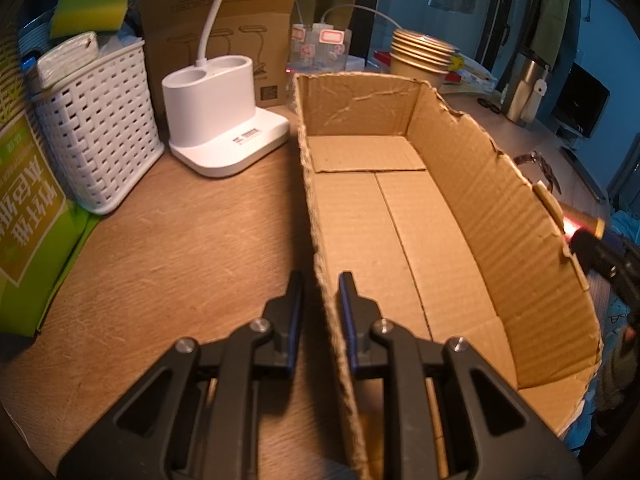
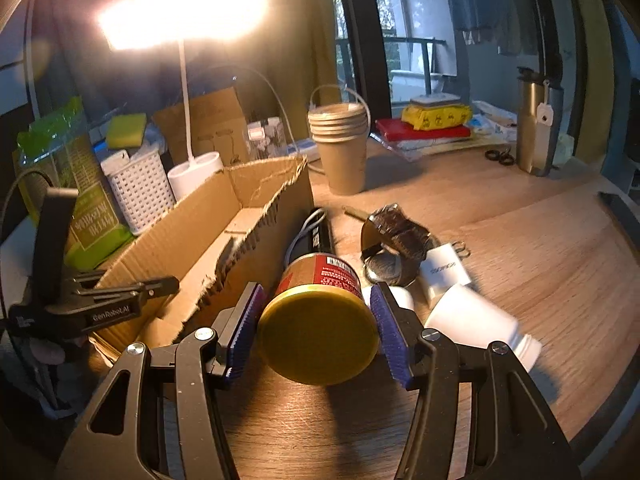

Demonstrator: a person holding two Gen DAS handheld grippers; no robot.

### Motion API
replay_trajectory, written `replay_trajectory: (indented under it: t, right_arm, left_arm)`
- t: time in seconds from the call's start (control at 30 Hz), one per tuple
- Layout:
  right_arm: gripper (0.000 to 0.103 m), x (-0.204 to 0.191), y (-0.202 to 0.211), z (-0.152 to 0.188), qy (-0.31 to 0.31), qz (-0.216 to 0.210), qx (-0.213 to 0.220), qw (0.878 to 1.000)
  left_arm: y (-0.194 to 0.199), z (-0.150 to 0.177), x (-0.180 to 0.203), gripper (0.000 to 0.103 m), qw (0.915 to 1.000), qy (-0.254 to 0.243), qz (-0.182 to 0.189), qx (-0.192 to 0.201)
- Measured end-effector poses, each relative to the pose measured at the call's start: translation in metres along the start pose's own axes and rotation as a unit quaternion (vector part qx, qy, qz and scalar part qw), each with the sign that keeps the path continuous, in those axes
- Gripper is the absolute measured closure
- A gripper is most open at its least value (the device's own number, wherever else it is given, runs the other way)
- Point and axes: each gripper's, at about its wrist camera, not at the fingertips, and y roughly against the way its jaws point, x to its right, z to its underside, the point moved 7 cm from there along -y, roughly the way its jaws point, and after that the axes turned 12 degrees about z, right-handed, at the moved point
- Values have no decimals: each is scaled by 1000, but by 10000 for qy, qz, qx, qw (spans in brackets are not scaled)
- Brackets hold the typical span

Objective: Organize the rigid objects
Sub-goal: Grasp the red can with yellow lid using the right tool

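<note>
Your right gripper [image 2: 316,330] pinches a red-labelled can with a gold lid [image 2: 318,334], its 2 blue pads [image 2: 390,336] pressed on either side, just above the wooden desk [image 2: 540,240]. Your left gripper [image 1: 320,312] is pressed together on the near side wall of the open cardboard box [image 1: 400,216], 1 finger inside and 1 outside. Just beside the can lie a white bottle [image 2: 476,320] on its side and a wristwatch [image 2: 396,236]; a dark cylinder [image 2: 318,236] lies against the box's outer wall. Farther back stand a stack of paper cups [image 2: 344,148], a white lamp base [image 1: 224,116], a white woven basket [image 1: 100,124] and a steel tumbler [image 2: 532,128].
</note>
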Motion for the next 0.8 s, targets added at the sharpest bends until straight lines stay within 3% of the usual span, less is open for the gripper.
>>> replay_trajectory:
  t: [0.33,0.37,0.4,0.43,0.73,0.8]
  right_arm:
    - [46,-2,29,-20,93,83,387,9992]
    - [63,-3,29,-21,116,96,396,9991]
    - [88,-3,29,-22,122,119,420,9990]
    - [101,-1,29,-24,34,170,413,9990]
    - [100,-7,23,-12,340,153,238,9990]
    - [88,-6,30,-10,478,173,294,9983]
  left_arm:
    - [0,0,1,84,10000,-7,-8,0]
    - [0,0,1,84,10000,-7,-8,0]
    - [0,0,1,84,10000,-6,-9,0]
    - [0,0,1,84,10000,-6,-8,0]
    - [0,-1,0,84,10000,-11,-10,0]
    - [0,-1,0,84,10000,-7,-8,2]
